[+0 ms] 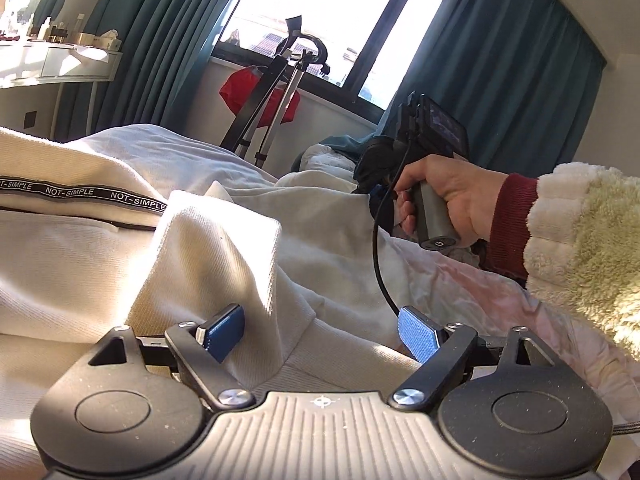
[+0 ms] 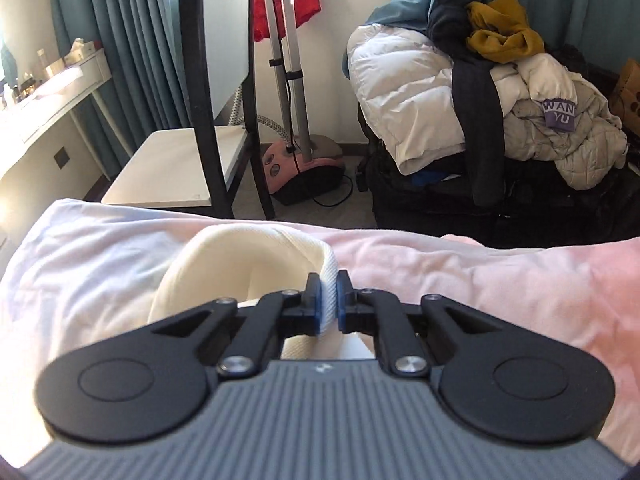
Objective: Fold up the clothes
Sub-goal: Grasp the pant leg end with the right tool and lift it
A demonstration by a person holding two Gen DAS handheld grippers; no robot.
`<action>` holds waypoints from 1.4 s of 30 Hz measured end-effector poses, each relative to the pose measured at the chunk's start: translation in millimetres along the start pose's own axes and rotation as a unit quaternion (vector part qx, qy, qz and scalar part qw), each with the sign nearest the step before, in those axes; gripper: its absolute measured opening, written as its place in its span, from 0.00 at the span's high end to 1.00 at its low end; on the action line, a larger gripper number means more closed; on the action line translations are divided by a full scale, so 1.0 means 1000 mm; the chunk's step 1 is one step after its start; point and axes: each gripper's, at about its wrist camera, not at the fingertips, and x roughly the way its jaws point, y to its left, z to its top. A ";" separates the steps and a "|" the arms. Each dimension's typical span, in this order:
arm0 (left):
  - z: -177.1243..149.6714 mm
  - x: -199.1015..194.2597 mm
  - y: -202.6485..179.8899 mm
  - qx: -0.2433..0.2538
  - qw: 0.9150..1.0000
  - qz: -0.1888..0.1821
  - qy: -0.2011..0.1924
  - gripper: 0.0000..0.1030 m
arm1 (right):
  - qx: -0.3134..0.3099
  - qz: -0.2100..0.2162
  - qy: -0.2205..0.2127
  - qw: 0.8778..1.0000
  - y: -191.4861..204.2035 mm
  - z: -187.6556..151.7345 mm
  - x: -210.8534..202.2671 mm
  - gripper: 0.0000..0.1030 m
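Underneath everything, a pale pink bed sheet (image 2: 500,276) is covering the bed, with sunlight falling across it from a wide window (image 1: 320,12) framed by teal curtains (image 1: 512,80). Beyond the bed's edge a black-framed chair (image 2: 192,160) with a white seat is standing beside a white dressing table (image 2: 52,92), a garment steamer (image 2: 304,168) with a pink base is sitting on the floor, and a heap of jackets and clothes (image 2: 500,92) is piling up on dark luggage to the right. A cream garment (image 1: 120,256) with a black "NOT-SIMPLE" tape is lying spread over the sheet. The left gripper (image 1: 322,332) is sitting wide open, its blue pads either side of a raised ridge of the cream fabric, the left pad seemingly touching it. The right gripper (image 2: 328,304) is pinching a ribbed white band of the garment tightly between its pads, and a hand (image 1: 448,196) in a fluffy cream sleeve (image 1: 584,252) is clasping its handle.
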 end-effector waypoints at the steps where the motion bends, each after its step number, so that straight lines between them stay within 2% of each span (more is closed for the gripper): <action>1: 0.000 -0.001 0.001 -0.004 1.000 -0.003 -0.001 0.17 | 0.000 0.004 -0.008 1.000 -0.002 0.000 -0.014 0.91; 5: 0.003 -0.010 0.004 -0.029 0.999 -0.021 -0.005 0.17 | 0.022 0.024 -0.044 0.999 -0.025 -0.001 -0.084 0.91; 8: 0.006 -0.025 0.001 -0.036 0.998 -0.041 -0.026 0.17 | 0.053 0.032 -0.082 0.995 -0.057 -0.018 -0.144 0.91; 13: 0.007 -0.047 -0.012 -0.032 0.995 -0.080 -0.049 0.17 | 0.148 0.012 -0.126 0.981 -0.143 -0.080 -0.233 0.91; 16: 0.000 -0.053 -0.025 -0.015 0.995 -0.087 -0.047 0.17 | 0.233 0.004 -0.120 0.965 -0.198 -0.142 -0.262 0.91; 18: -0.004 -0.056 -0.034 -0.004 0.995 -0.091 -0.046 0.17 | 0.298 -0.002 -0.106 0.949 -0.230 -0.192 -0.270 0.91; 22: -0.014 -0.059 -0.049 0.016 0.995 -0.093 -0.032 0.17 | 0.370 -0.021 -0.053 0.927 -0.271 -0.275 -0.258 0.92; 25: -0.022 -0.055 -0.054 0.019 0.996 -0.091 -0.015 0.17 | 0.421 0.004 -0.033 0.906 -0.285 -0.314 -0.253 0.91; 30: -0.032 -0.045 -0.056 0.040 0.996 -0.074 -0.004 0.17 | 0.426 0.015 -0.095 0.900 -0.294 -0.306 -0.268 0.88; 32: -0.033 -0.039 -0.053 0.034 0.997 -0.068 0.003 0.17 | 0.425 0.014 -0.106 0.899 -0.298 -0.303 -0.267 0.77; 34: -0.032 -0.036 -0.048 0.014 0.998 -0.066 0.008 0.17 | 0.430 0.008 -0.098 0.898 -0.302 -0.300 -0.257 0.47; 36: -0.030 -0.033 -0.044 0.000 0.998 -0.066 0.006 0.17 | 0.437 0.003 -0.089 0.895 -0.307 -0.300 -0.245 0.38; 39: -0.028 -0.029 -0.040 -0.004 0.998 -0.059 0.004 0.17 | 0.442 0.005 -0.076 0.894 -0.316 -0.299 -0.223 0.38; 41: -0.029 -0.026 -0.040 0.002 0.999 -0.054 0.006 0.17 | 0.424 0.011 -0.075 0.903 -0.320 -0.292 -0.208 0.39; 42: -0.029 -0.025 -0.040 0.005 0.999 -0.054 0.007 0.17 | 0.416 0.006 -0.077 0.906 -0.321 -0.287 -0.203 0.49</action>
